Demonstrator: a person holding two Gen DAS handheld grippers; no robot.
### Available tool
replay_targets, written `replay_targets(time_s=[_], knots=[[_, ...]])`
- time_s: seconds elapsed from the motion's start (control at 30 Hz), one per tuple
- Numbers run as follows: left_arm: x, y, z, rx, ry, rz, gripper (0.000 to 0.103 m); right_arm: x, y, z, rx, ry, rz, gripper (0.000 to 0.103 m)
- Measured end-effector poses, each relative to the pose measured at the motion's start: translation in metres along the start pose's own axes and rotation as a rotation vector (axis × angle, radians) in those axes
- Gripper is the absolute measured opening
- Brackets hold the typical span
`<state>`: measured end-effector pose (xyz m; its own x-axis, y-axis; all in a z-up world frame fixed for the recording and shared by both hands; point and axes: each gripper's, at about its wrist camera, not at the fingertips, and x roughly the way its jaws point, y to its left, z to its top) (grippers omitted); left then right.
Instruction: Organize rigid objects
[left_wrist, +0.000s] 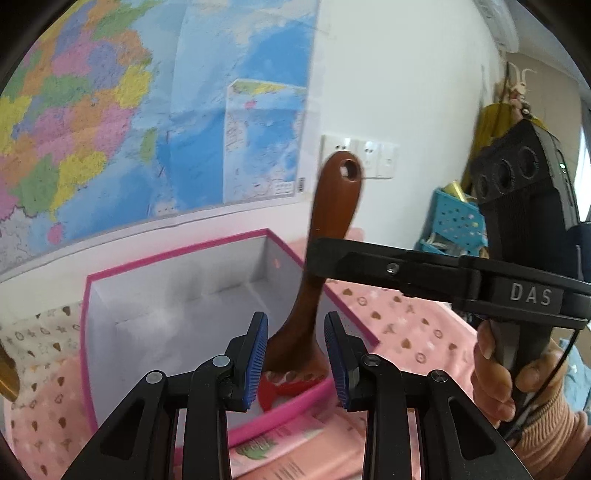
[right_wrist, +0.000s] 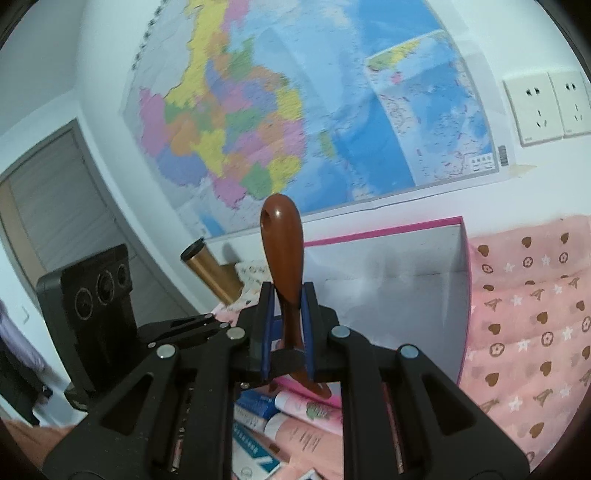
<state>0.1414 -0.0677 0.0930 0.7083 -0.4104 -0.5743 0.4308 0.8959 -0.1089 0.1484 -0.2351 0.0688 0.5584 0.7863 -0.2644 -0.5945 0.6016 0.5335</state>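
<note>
Against a wall map, above the pink-rimmed box (left_wrist: 177, 295), your right gripper (right_wrist: 289, 325) clamps the stiff, smooth brown brush (right_wrist: 282, 251) mid-handle; the left gripper (left_wrist: 295, 354) sits narrowed, empty.

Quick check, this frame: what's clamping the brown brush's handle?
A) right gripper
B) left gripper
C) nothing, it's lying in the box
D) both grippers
A: the right gripper has its blue pads pressed on the brown brush handle, while the left gripper sits at the brush's lower end with gaps on both sides, above the pink box.
</note>
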Motion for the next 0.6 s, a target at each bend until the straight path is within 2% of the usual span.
replay_targets(time_s=[0.17, 0.4, 0.5, 0.6], knots=[[0.021, 0.014, -0.014, -0.036, 0.078, 0.028, 0.032, 0.021, -0.024, -0.005, 0.094, 0.036, 0.004, 0.015], [0.053, 0.025, -0.030, -0.055, 0.166, 0.055, 0.031, 0.047, -0.056, -0.028, 0.196, 0.126, -0.043, 0.015], [0.054, 0.026, -0.033, -0.049, 0.169, 0.062, 0.031, 0.052, -0.059, -0.035, 0.176, 0.160, -0.146, 0.018], [0.048, 0.025, -0.036, -0.049, 0.158, 0.064, 0.031, 0.048, -0.057, -0.037, 0.117, 0.169, -0.285, 0.022]])
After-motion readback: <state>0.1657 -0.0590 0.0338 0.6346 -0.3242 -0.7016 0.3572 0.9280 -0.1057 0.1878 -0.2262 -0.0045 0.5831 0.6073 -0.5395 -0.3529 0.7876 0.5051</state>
